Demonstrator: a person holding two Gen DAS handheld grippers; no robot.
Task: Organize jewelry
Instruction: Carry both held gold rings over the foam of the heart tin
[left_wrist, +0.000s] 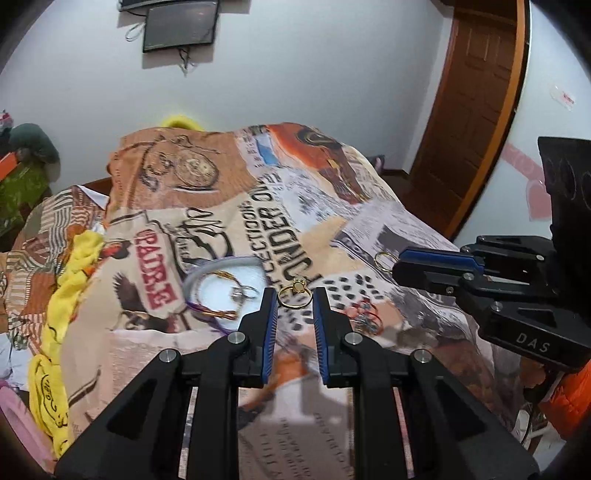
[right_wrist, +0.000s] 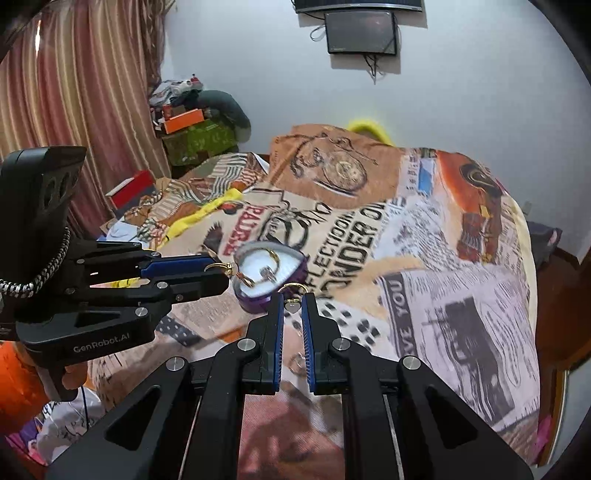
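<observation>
In the left wrist view my left gripper (left_wrist: 294, 297) is shut on a gold ring with a pale stone (left_wrist: 297, 285), held between its blue pads above the blanket. Left of it lies a heart-shaped purple box (left_wrist: 207, 271) with white lining, holding a silver ring and a cord bracelet. My right gripper (left_wrist: 395, 267) comes in from the right, shut on a thin gold hoop (left_wrist: 382, 258). In the right wrist view that gripper (right_wrist: 293, 301) pinches the hoop (right_wrist: 293, 286), from which a small heart charm hangs. The left gripper (right_wrist: 221, 273) hovers beside the box (right_wrist: 255, 302).
A printed blanket (left_wrist: 332, 229) covers the bed. More loose jewellery with red parts (left_wrist: 364, 317) lies right of my left gripper. Yellow cloth (left_wrist: 70, 280) trails along the left edge. A wooden door (left_wrist: 472, 110) stands at the right, and stacked boxes (right_wrist: 192, 129) by the curtain.
</observation>
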